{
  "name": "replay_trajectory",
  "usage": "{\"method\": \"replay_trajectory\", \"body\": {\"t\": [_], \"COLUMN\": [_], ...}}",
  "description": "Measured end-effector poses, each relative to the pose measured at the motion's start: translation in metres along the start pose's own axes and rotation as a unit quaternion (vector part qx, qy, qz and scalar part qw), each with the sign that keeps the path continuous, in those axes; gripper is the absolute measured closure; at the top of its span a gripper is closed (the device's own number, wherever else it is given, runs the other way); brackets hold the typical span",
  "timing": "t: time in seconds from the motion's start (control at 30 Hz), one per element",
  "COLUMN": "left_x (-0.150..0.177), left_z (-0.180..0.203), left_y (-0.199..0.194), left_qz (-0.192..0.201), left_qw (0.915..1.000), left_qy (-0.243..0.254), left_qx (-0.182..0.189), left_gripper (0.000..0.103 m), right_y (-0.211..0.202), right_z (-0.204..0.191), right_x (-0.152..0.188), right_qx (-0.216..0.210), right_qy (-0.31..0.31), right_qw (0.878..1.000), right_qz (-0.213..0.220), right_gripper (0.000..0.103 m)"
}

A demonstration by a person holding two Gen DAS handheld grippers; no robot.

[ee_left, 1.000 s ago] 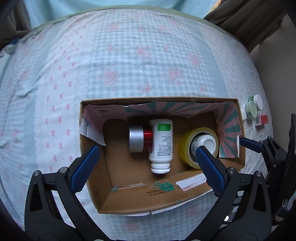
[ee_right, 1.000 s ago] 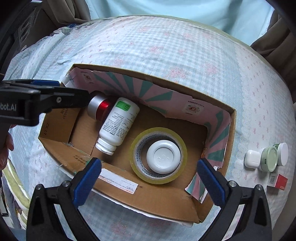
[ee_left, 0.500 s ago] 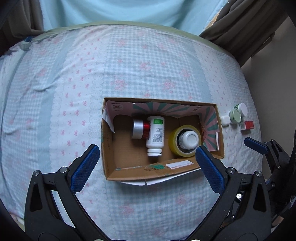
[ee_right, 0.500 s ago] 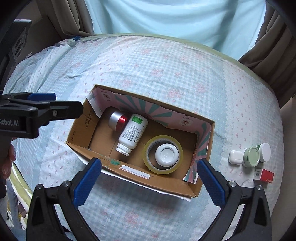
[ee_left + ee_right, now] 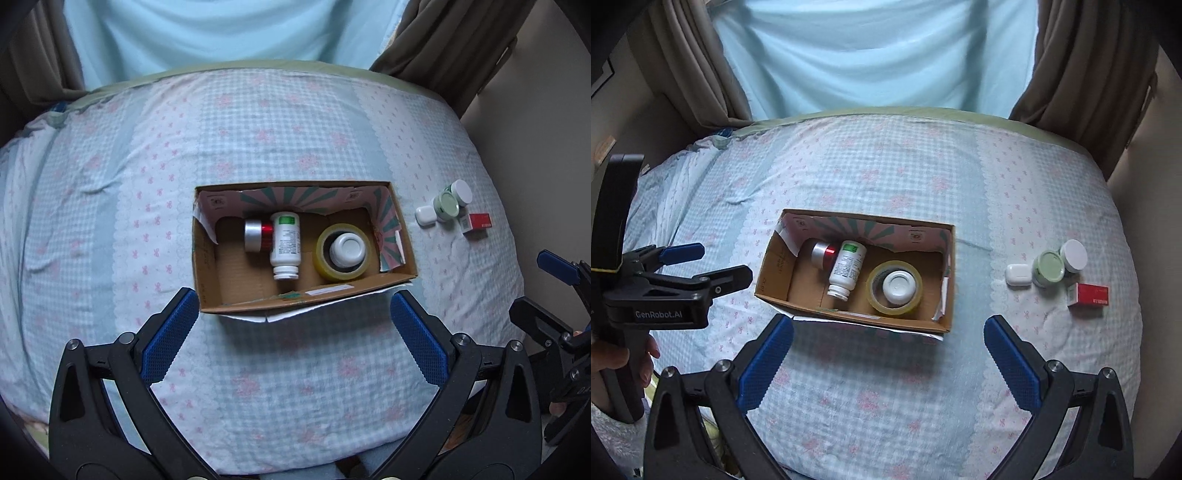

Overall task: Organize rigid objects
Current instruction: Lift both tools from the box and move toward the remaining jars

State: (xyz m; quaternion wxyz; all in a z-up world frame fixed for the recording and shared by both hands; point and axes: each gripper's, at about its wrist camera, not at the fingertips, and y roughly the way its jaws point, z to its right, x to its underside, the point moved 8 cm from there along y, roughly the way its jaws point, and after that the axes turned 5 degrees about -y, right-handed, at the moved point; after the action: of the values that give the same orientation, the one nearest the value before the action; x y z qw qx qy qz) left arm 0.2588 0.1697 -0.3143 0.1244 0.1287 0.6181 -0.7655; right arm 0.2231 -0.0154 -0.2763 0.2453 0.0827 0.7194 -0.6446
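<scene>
A cardboard box (image 5: 207, 266) (image 5: 768, 280) lies open on the bed. Inside it are a red and silver can (image 5: 256, 235) (image 5: 823, 254), a white pill bottle (image 5: 284, 243) (image 5: 846, 268) on its side, and a yellow tape roll (image 5: 325, 254) (image 5: 875, 291) ringing a white jar (image 5: 347, 249) (image 5: 897, 288). On the cover right of the box sit a white earbud case (image 5: 424, 216) (image 5: 1017, 274), a green jar (image 5: 447, 206) (image 5: 1049, 268), a white jar (image 5: 461, 192) (image 5: 1075, 255) and a red carton (image 5: 478, 222) (image 5: 1089, 295). My left gripper (image 5: 290, 334) and right gripper (image 5: 886, 360) hover open and empty, nearer than the box.
The bed cover (image 5: 295, 129) is light blue with pink flowers. Brown curtains (image 5: 690, 66) and a pale blue drape (image 5: 879, 51) hang behind it. A wall (image 5: 535, 92) stands to the right. A hand (image 5: 613, 358) holds the left gripper's handle at the bed's left edge.
Both grippers have pulled back and up from the box, so it looks smaller and the whole bed shows. Both stay open. The contents of the box have not moved.
</scene>
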Motion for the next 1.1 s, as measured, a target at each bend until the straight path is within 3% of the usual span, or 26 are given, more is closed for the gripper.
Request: {"method": "replay_trajectory", "body": {"t": [0.3,0.53,0.67,0.87,1.1], "left_x": [0.026,0.052,0.060,0.056,0.023], "left_z": [0.099,0.186,0.233,0.285,0.324], "left_y": [-0.032,-0.020,-0.005,0.030,0.085], "left_qz": [0.053,0.072,0.059,0.038,0.016], "left_qw": [0.9985,0.9960,0.9970,0.9992,0.9987], "left_qy": [-0.009,-0.043,-0.047,-0.005,0.049], "left_qx": [-0.009,-0.032,-0.017,-0.013,-0.002], "left_gripper": [0.000,0.000,0.000,0.000,0.000], "right_y": [-0.059,-0.078,-0.081,-0.067,-0.035], "right_z": [0.102,0.201,0.251,0.304,0.343], "right_x": [0.039,0.070,0.077,0.078,0.070], "right_qx": [0.047,0.039,0.047,0.050,0.057], "right_qy": [0.010,-0.004,-0.004,0.013,-0.026], "right_qw": [0.998,0.998,0.998,0.998,0.998], "right_qz": [0.035,0.050,0.045,0.034,0.020], "right_gripper": [0.000,0.000,0.000,0.000,0.000]}}
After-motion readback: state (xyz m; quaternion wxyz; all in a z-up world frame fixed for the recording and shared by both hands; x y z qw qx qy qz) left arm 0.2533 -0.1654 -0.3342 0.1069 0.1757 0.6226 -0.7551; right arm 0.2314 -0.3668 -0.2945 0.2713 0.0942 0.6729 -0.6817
